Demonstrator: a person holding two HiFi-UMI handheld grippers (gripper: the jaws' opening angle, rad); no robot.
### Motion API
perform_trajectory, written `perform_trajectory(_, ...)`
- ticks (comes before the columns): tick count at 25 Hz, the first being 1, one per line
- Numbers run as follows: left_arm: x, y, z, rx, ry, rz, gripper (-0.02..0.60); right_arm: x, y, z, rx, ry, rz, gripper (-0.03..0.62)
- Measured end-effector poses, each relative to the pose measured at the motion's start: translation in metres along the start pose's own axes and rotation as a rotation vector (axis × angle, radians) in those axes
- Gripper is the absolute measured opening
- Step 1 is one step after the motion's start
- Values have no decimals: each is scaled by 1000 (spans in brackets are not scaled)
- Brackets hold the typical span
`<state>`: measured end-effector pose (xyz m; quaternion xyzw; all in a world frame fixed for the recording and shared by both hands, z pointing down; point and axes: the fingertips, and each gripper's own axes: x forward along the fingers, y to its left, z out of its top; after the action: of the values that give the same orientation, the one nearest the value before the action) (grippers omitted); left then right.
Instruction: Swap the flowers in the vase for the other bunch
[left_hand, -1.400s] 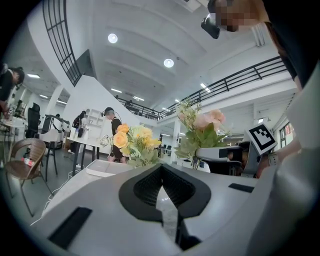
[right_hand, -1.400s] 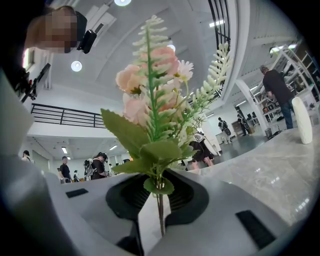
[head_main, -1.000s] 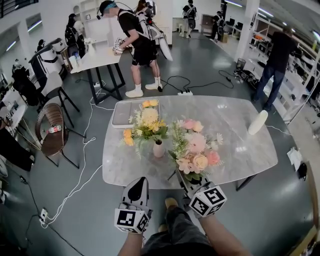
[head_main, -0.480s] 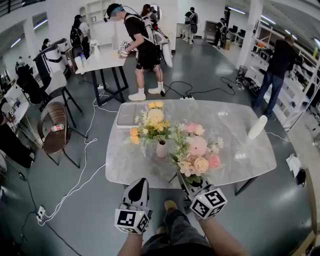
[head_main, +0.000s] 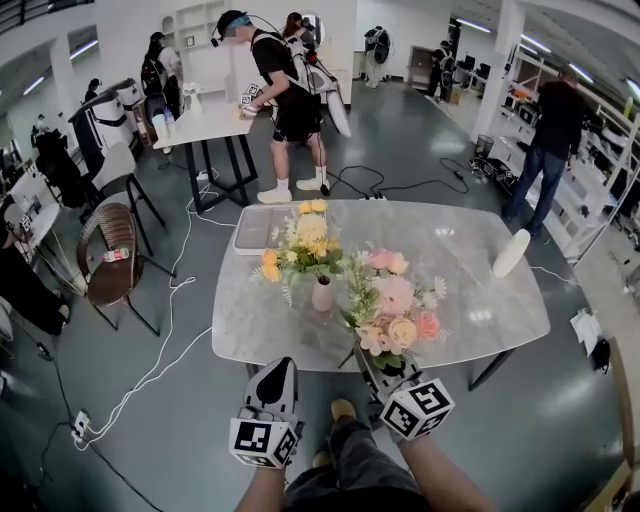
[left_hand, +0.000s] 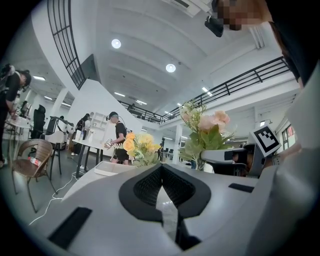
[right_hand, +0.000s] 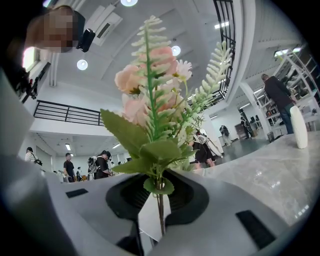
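A small pink vase stands on the marble table with a yellow bunch in it. My right gripper is shut on the thin stem of a pink bunch, which it holds upright over the table's near edge, right of the vase. In the right gripper view the pink bunch rises straight from the jaws. My left gripper is shut and empty, level, just short of the table's near edge. In the left gripper view the yellow bunch lies ahead and the pink bunch to the right.
A white tray lies at the table's far left corner and a white bottle-like vessel near its right edge. Chairs, cables on the floor and another table stand to the left. Several people stand beyond.
Both grippers have edged slightly toward the table. The pink bunch stays in the right gripper; the left stays shut and empty.
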<state>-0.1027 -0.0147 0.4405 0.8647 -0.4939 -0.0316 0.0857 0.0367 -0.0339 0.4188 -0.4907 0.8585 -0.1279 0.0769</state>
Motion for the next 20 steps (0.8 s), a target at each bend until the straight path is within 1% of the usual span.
perform_trajectory(7,-7,-9,1,2,-3,-10,14,-12,2,2,2,-2,-4,84)
perform_trajectory(11,-12,2,3,-32,-25,31,14,-11,4,1,-1,-4,11,84)
perform_trajectory(14,-15,4,8,-28,-35,50,14,-9,8,5,-11,-7,32,84)
perform_trajectory(20,-22,-5,12,-31,-41,62,14,-18,12,9,-9,-11,53,84)
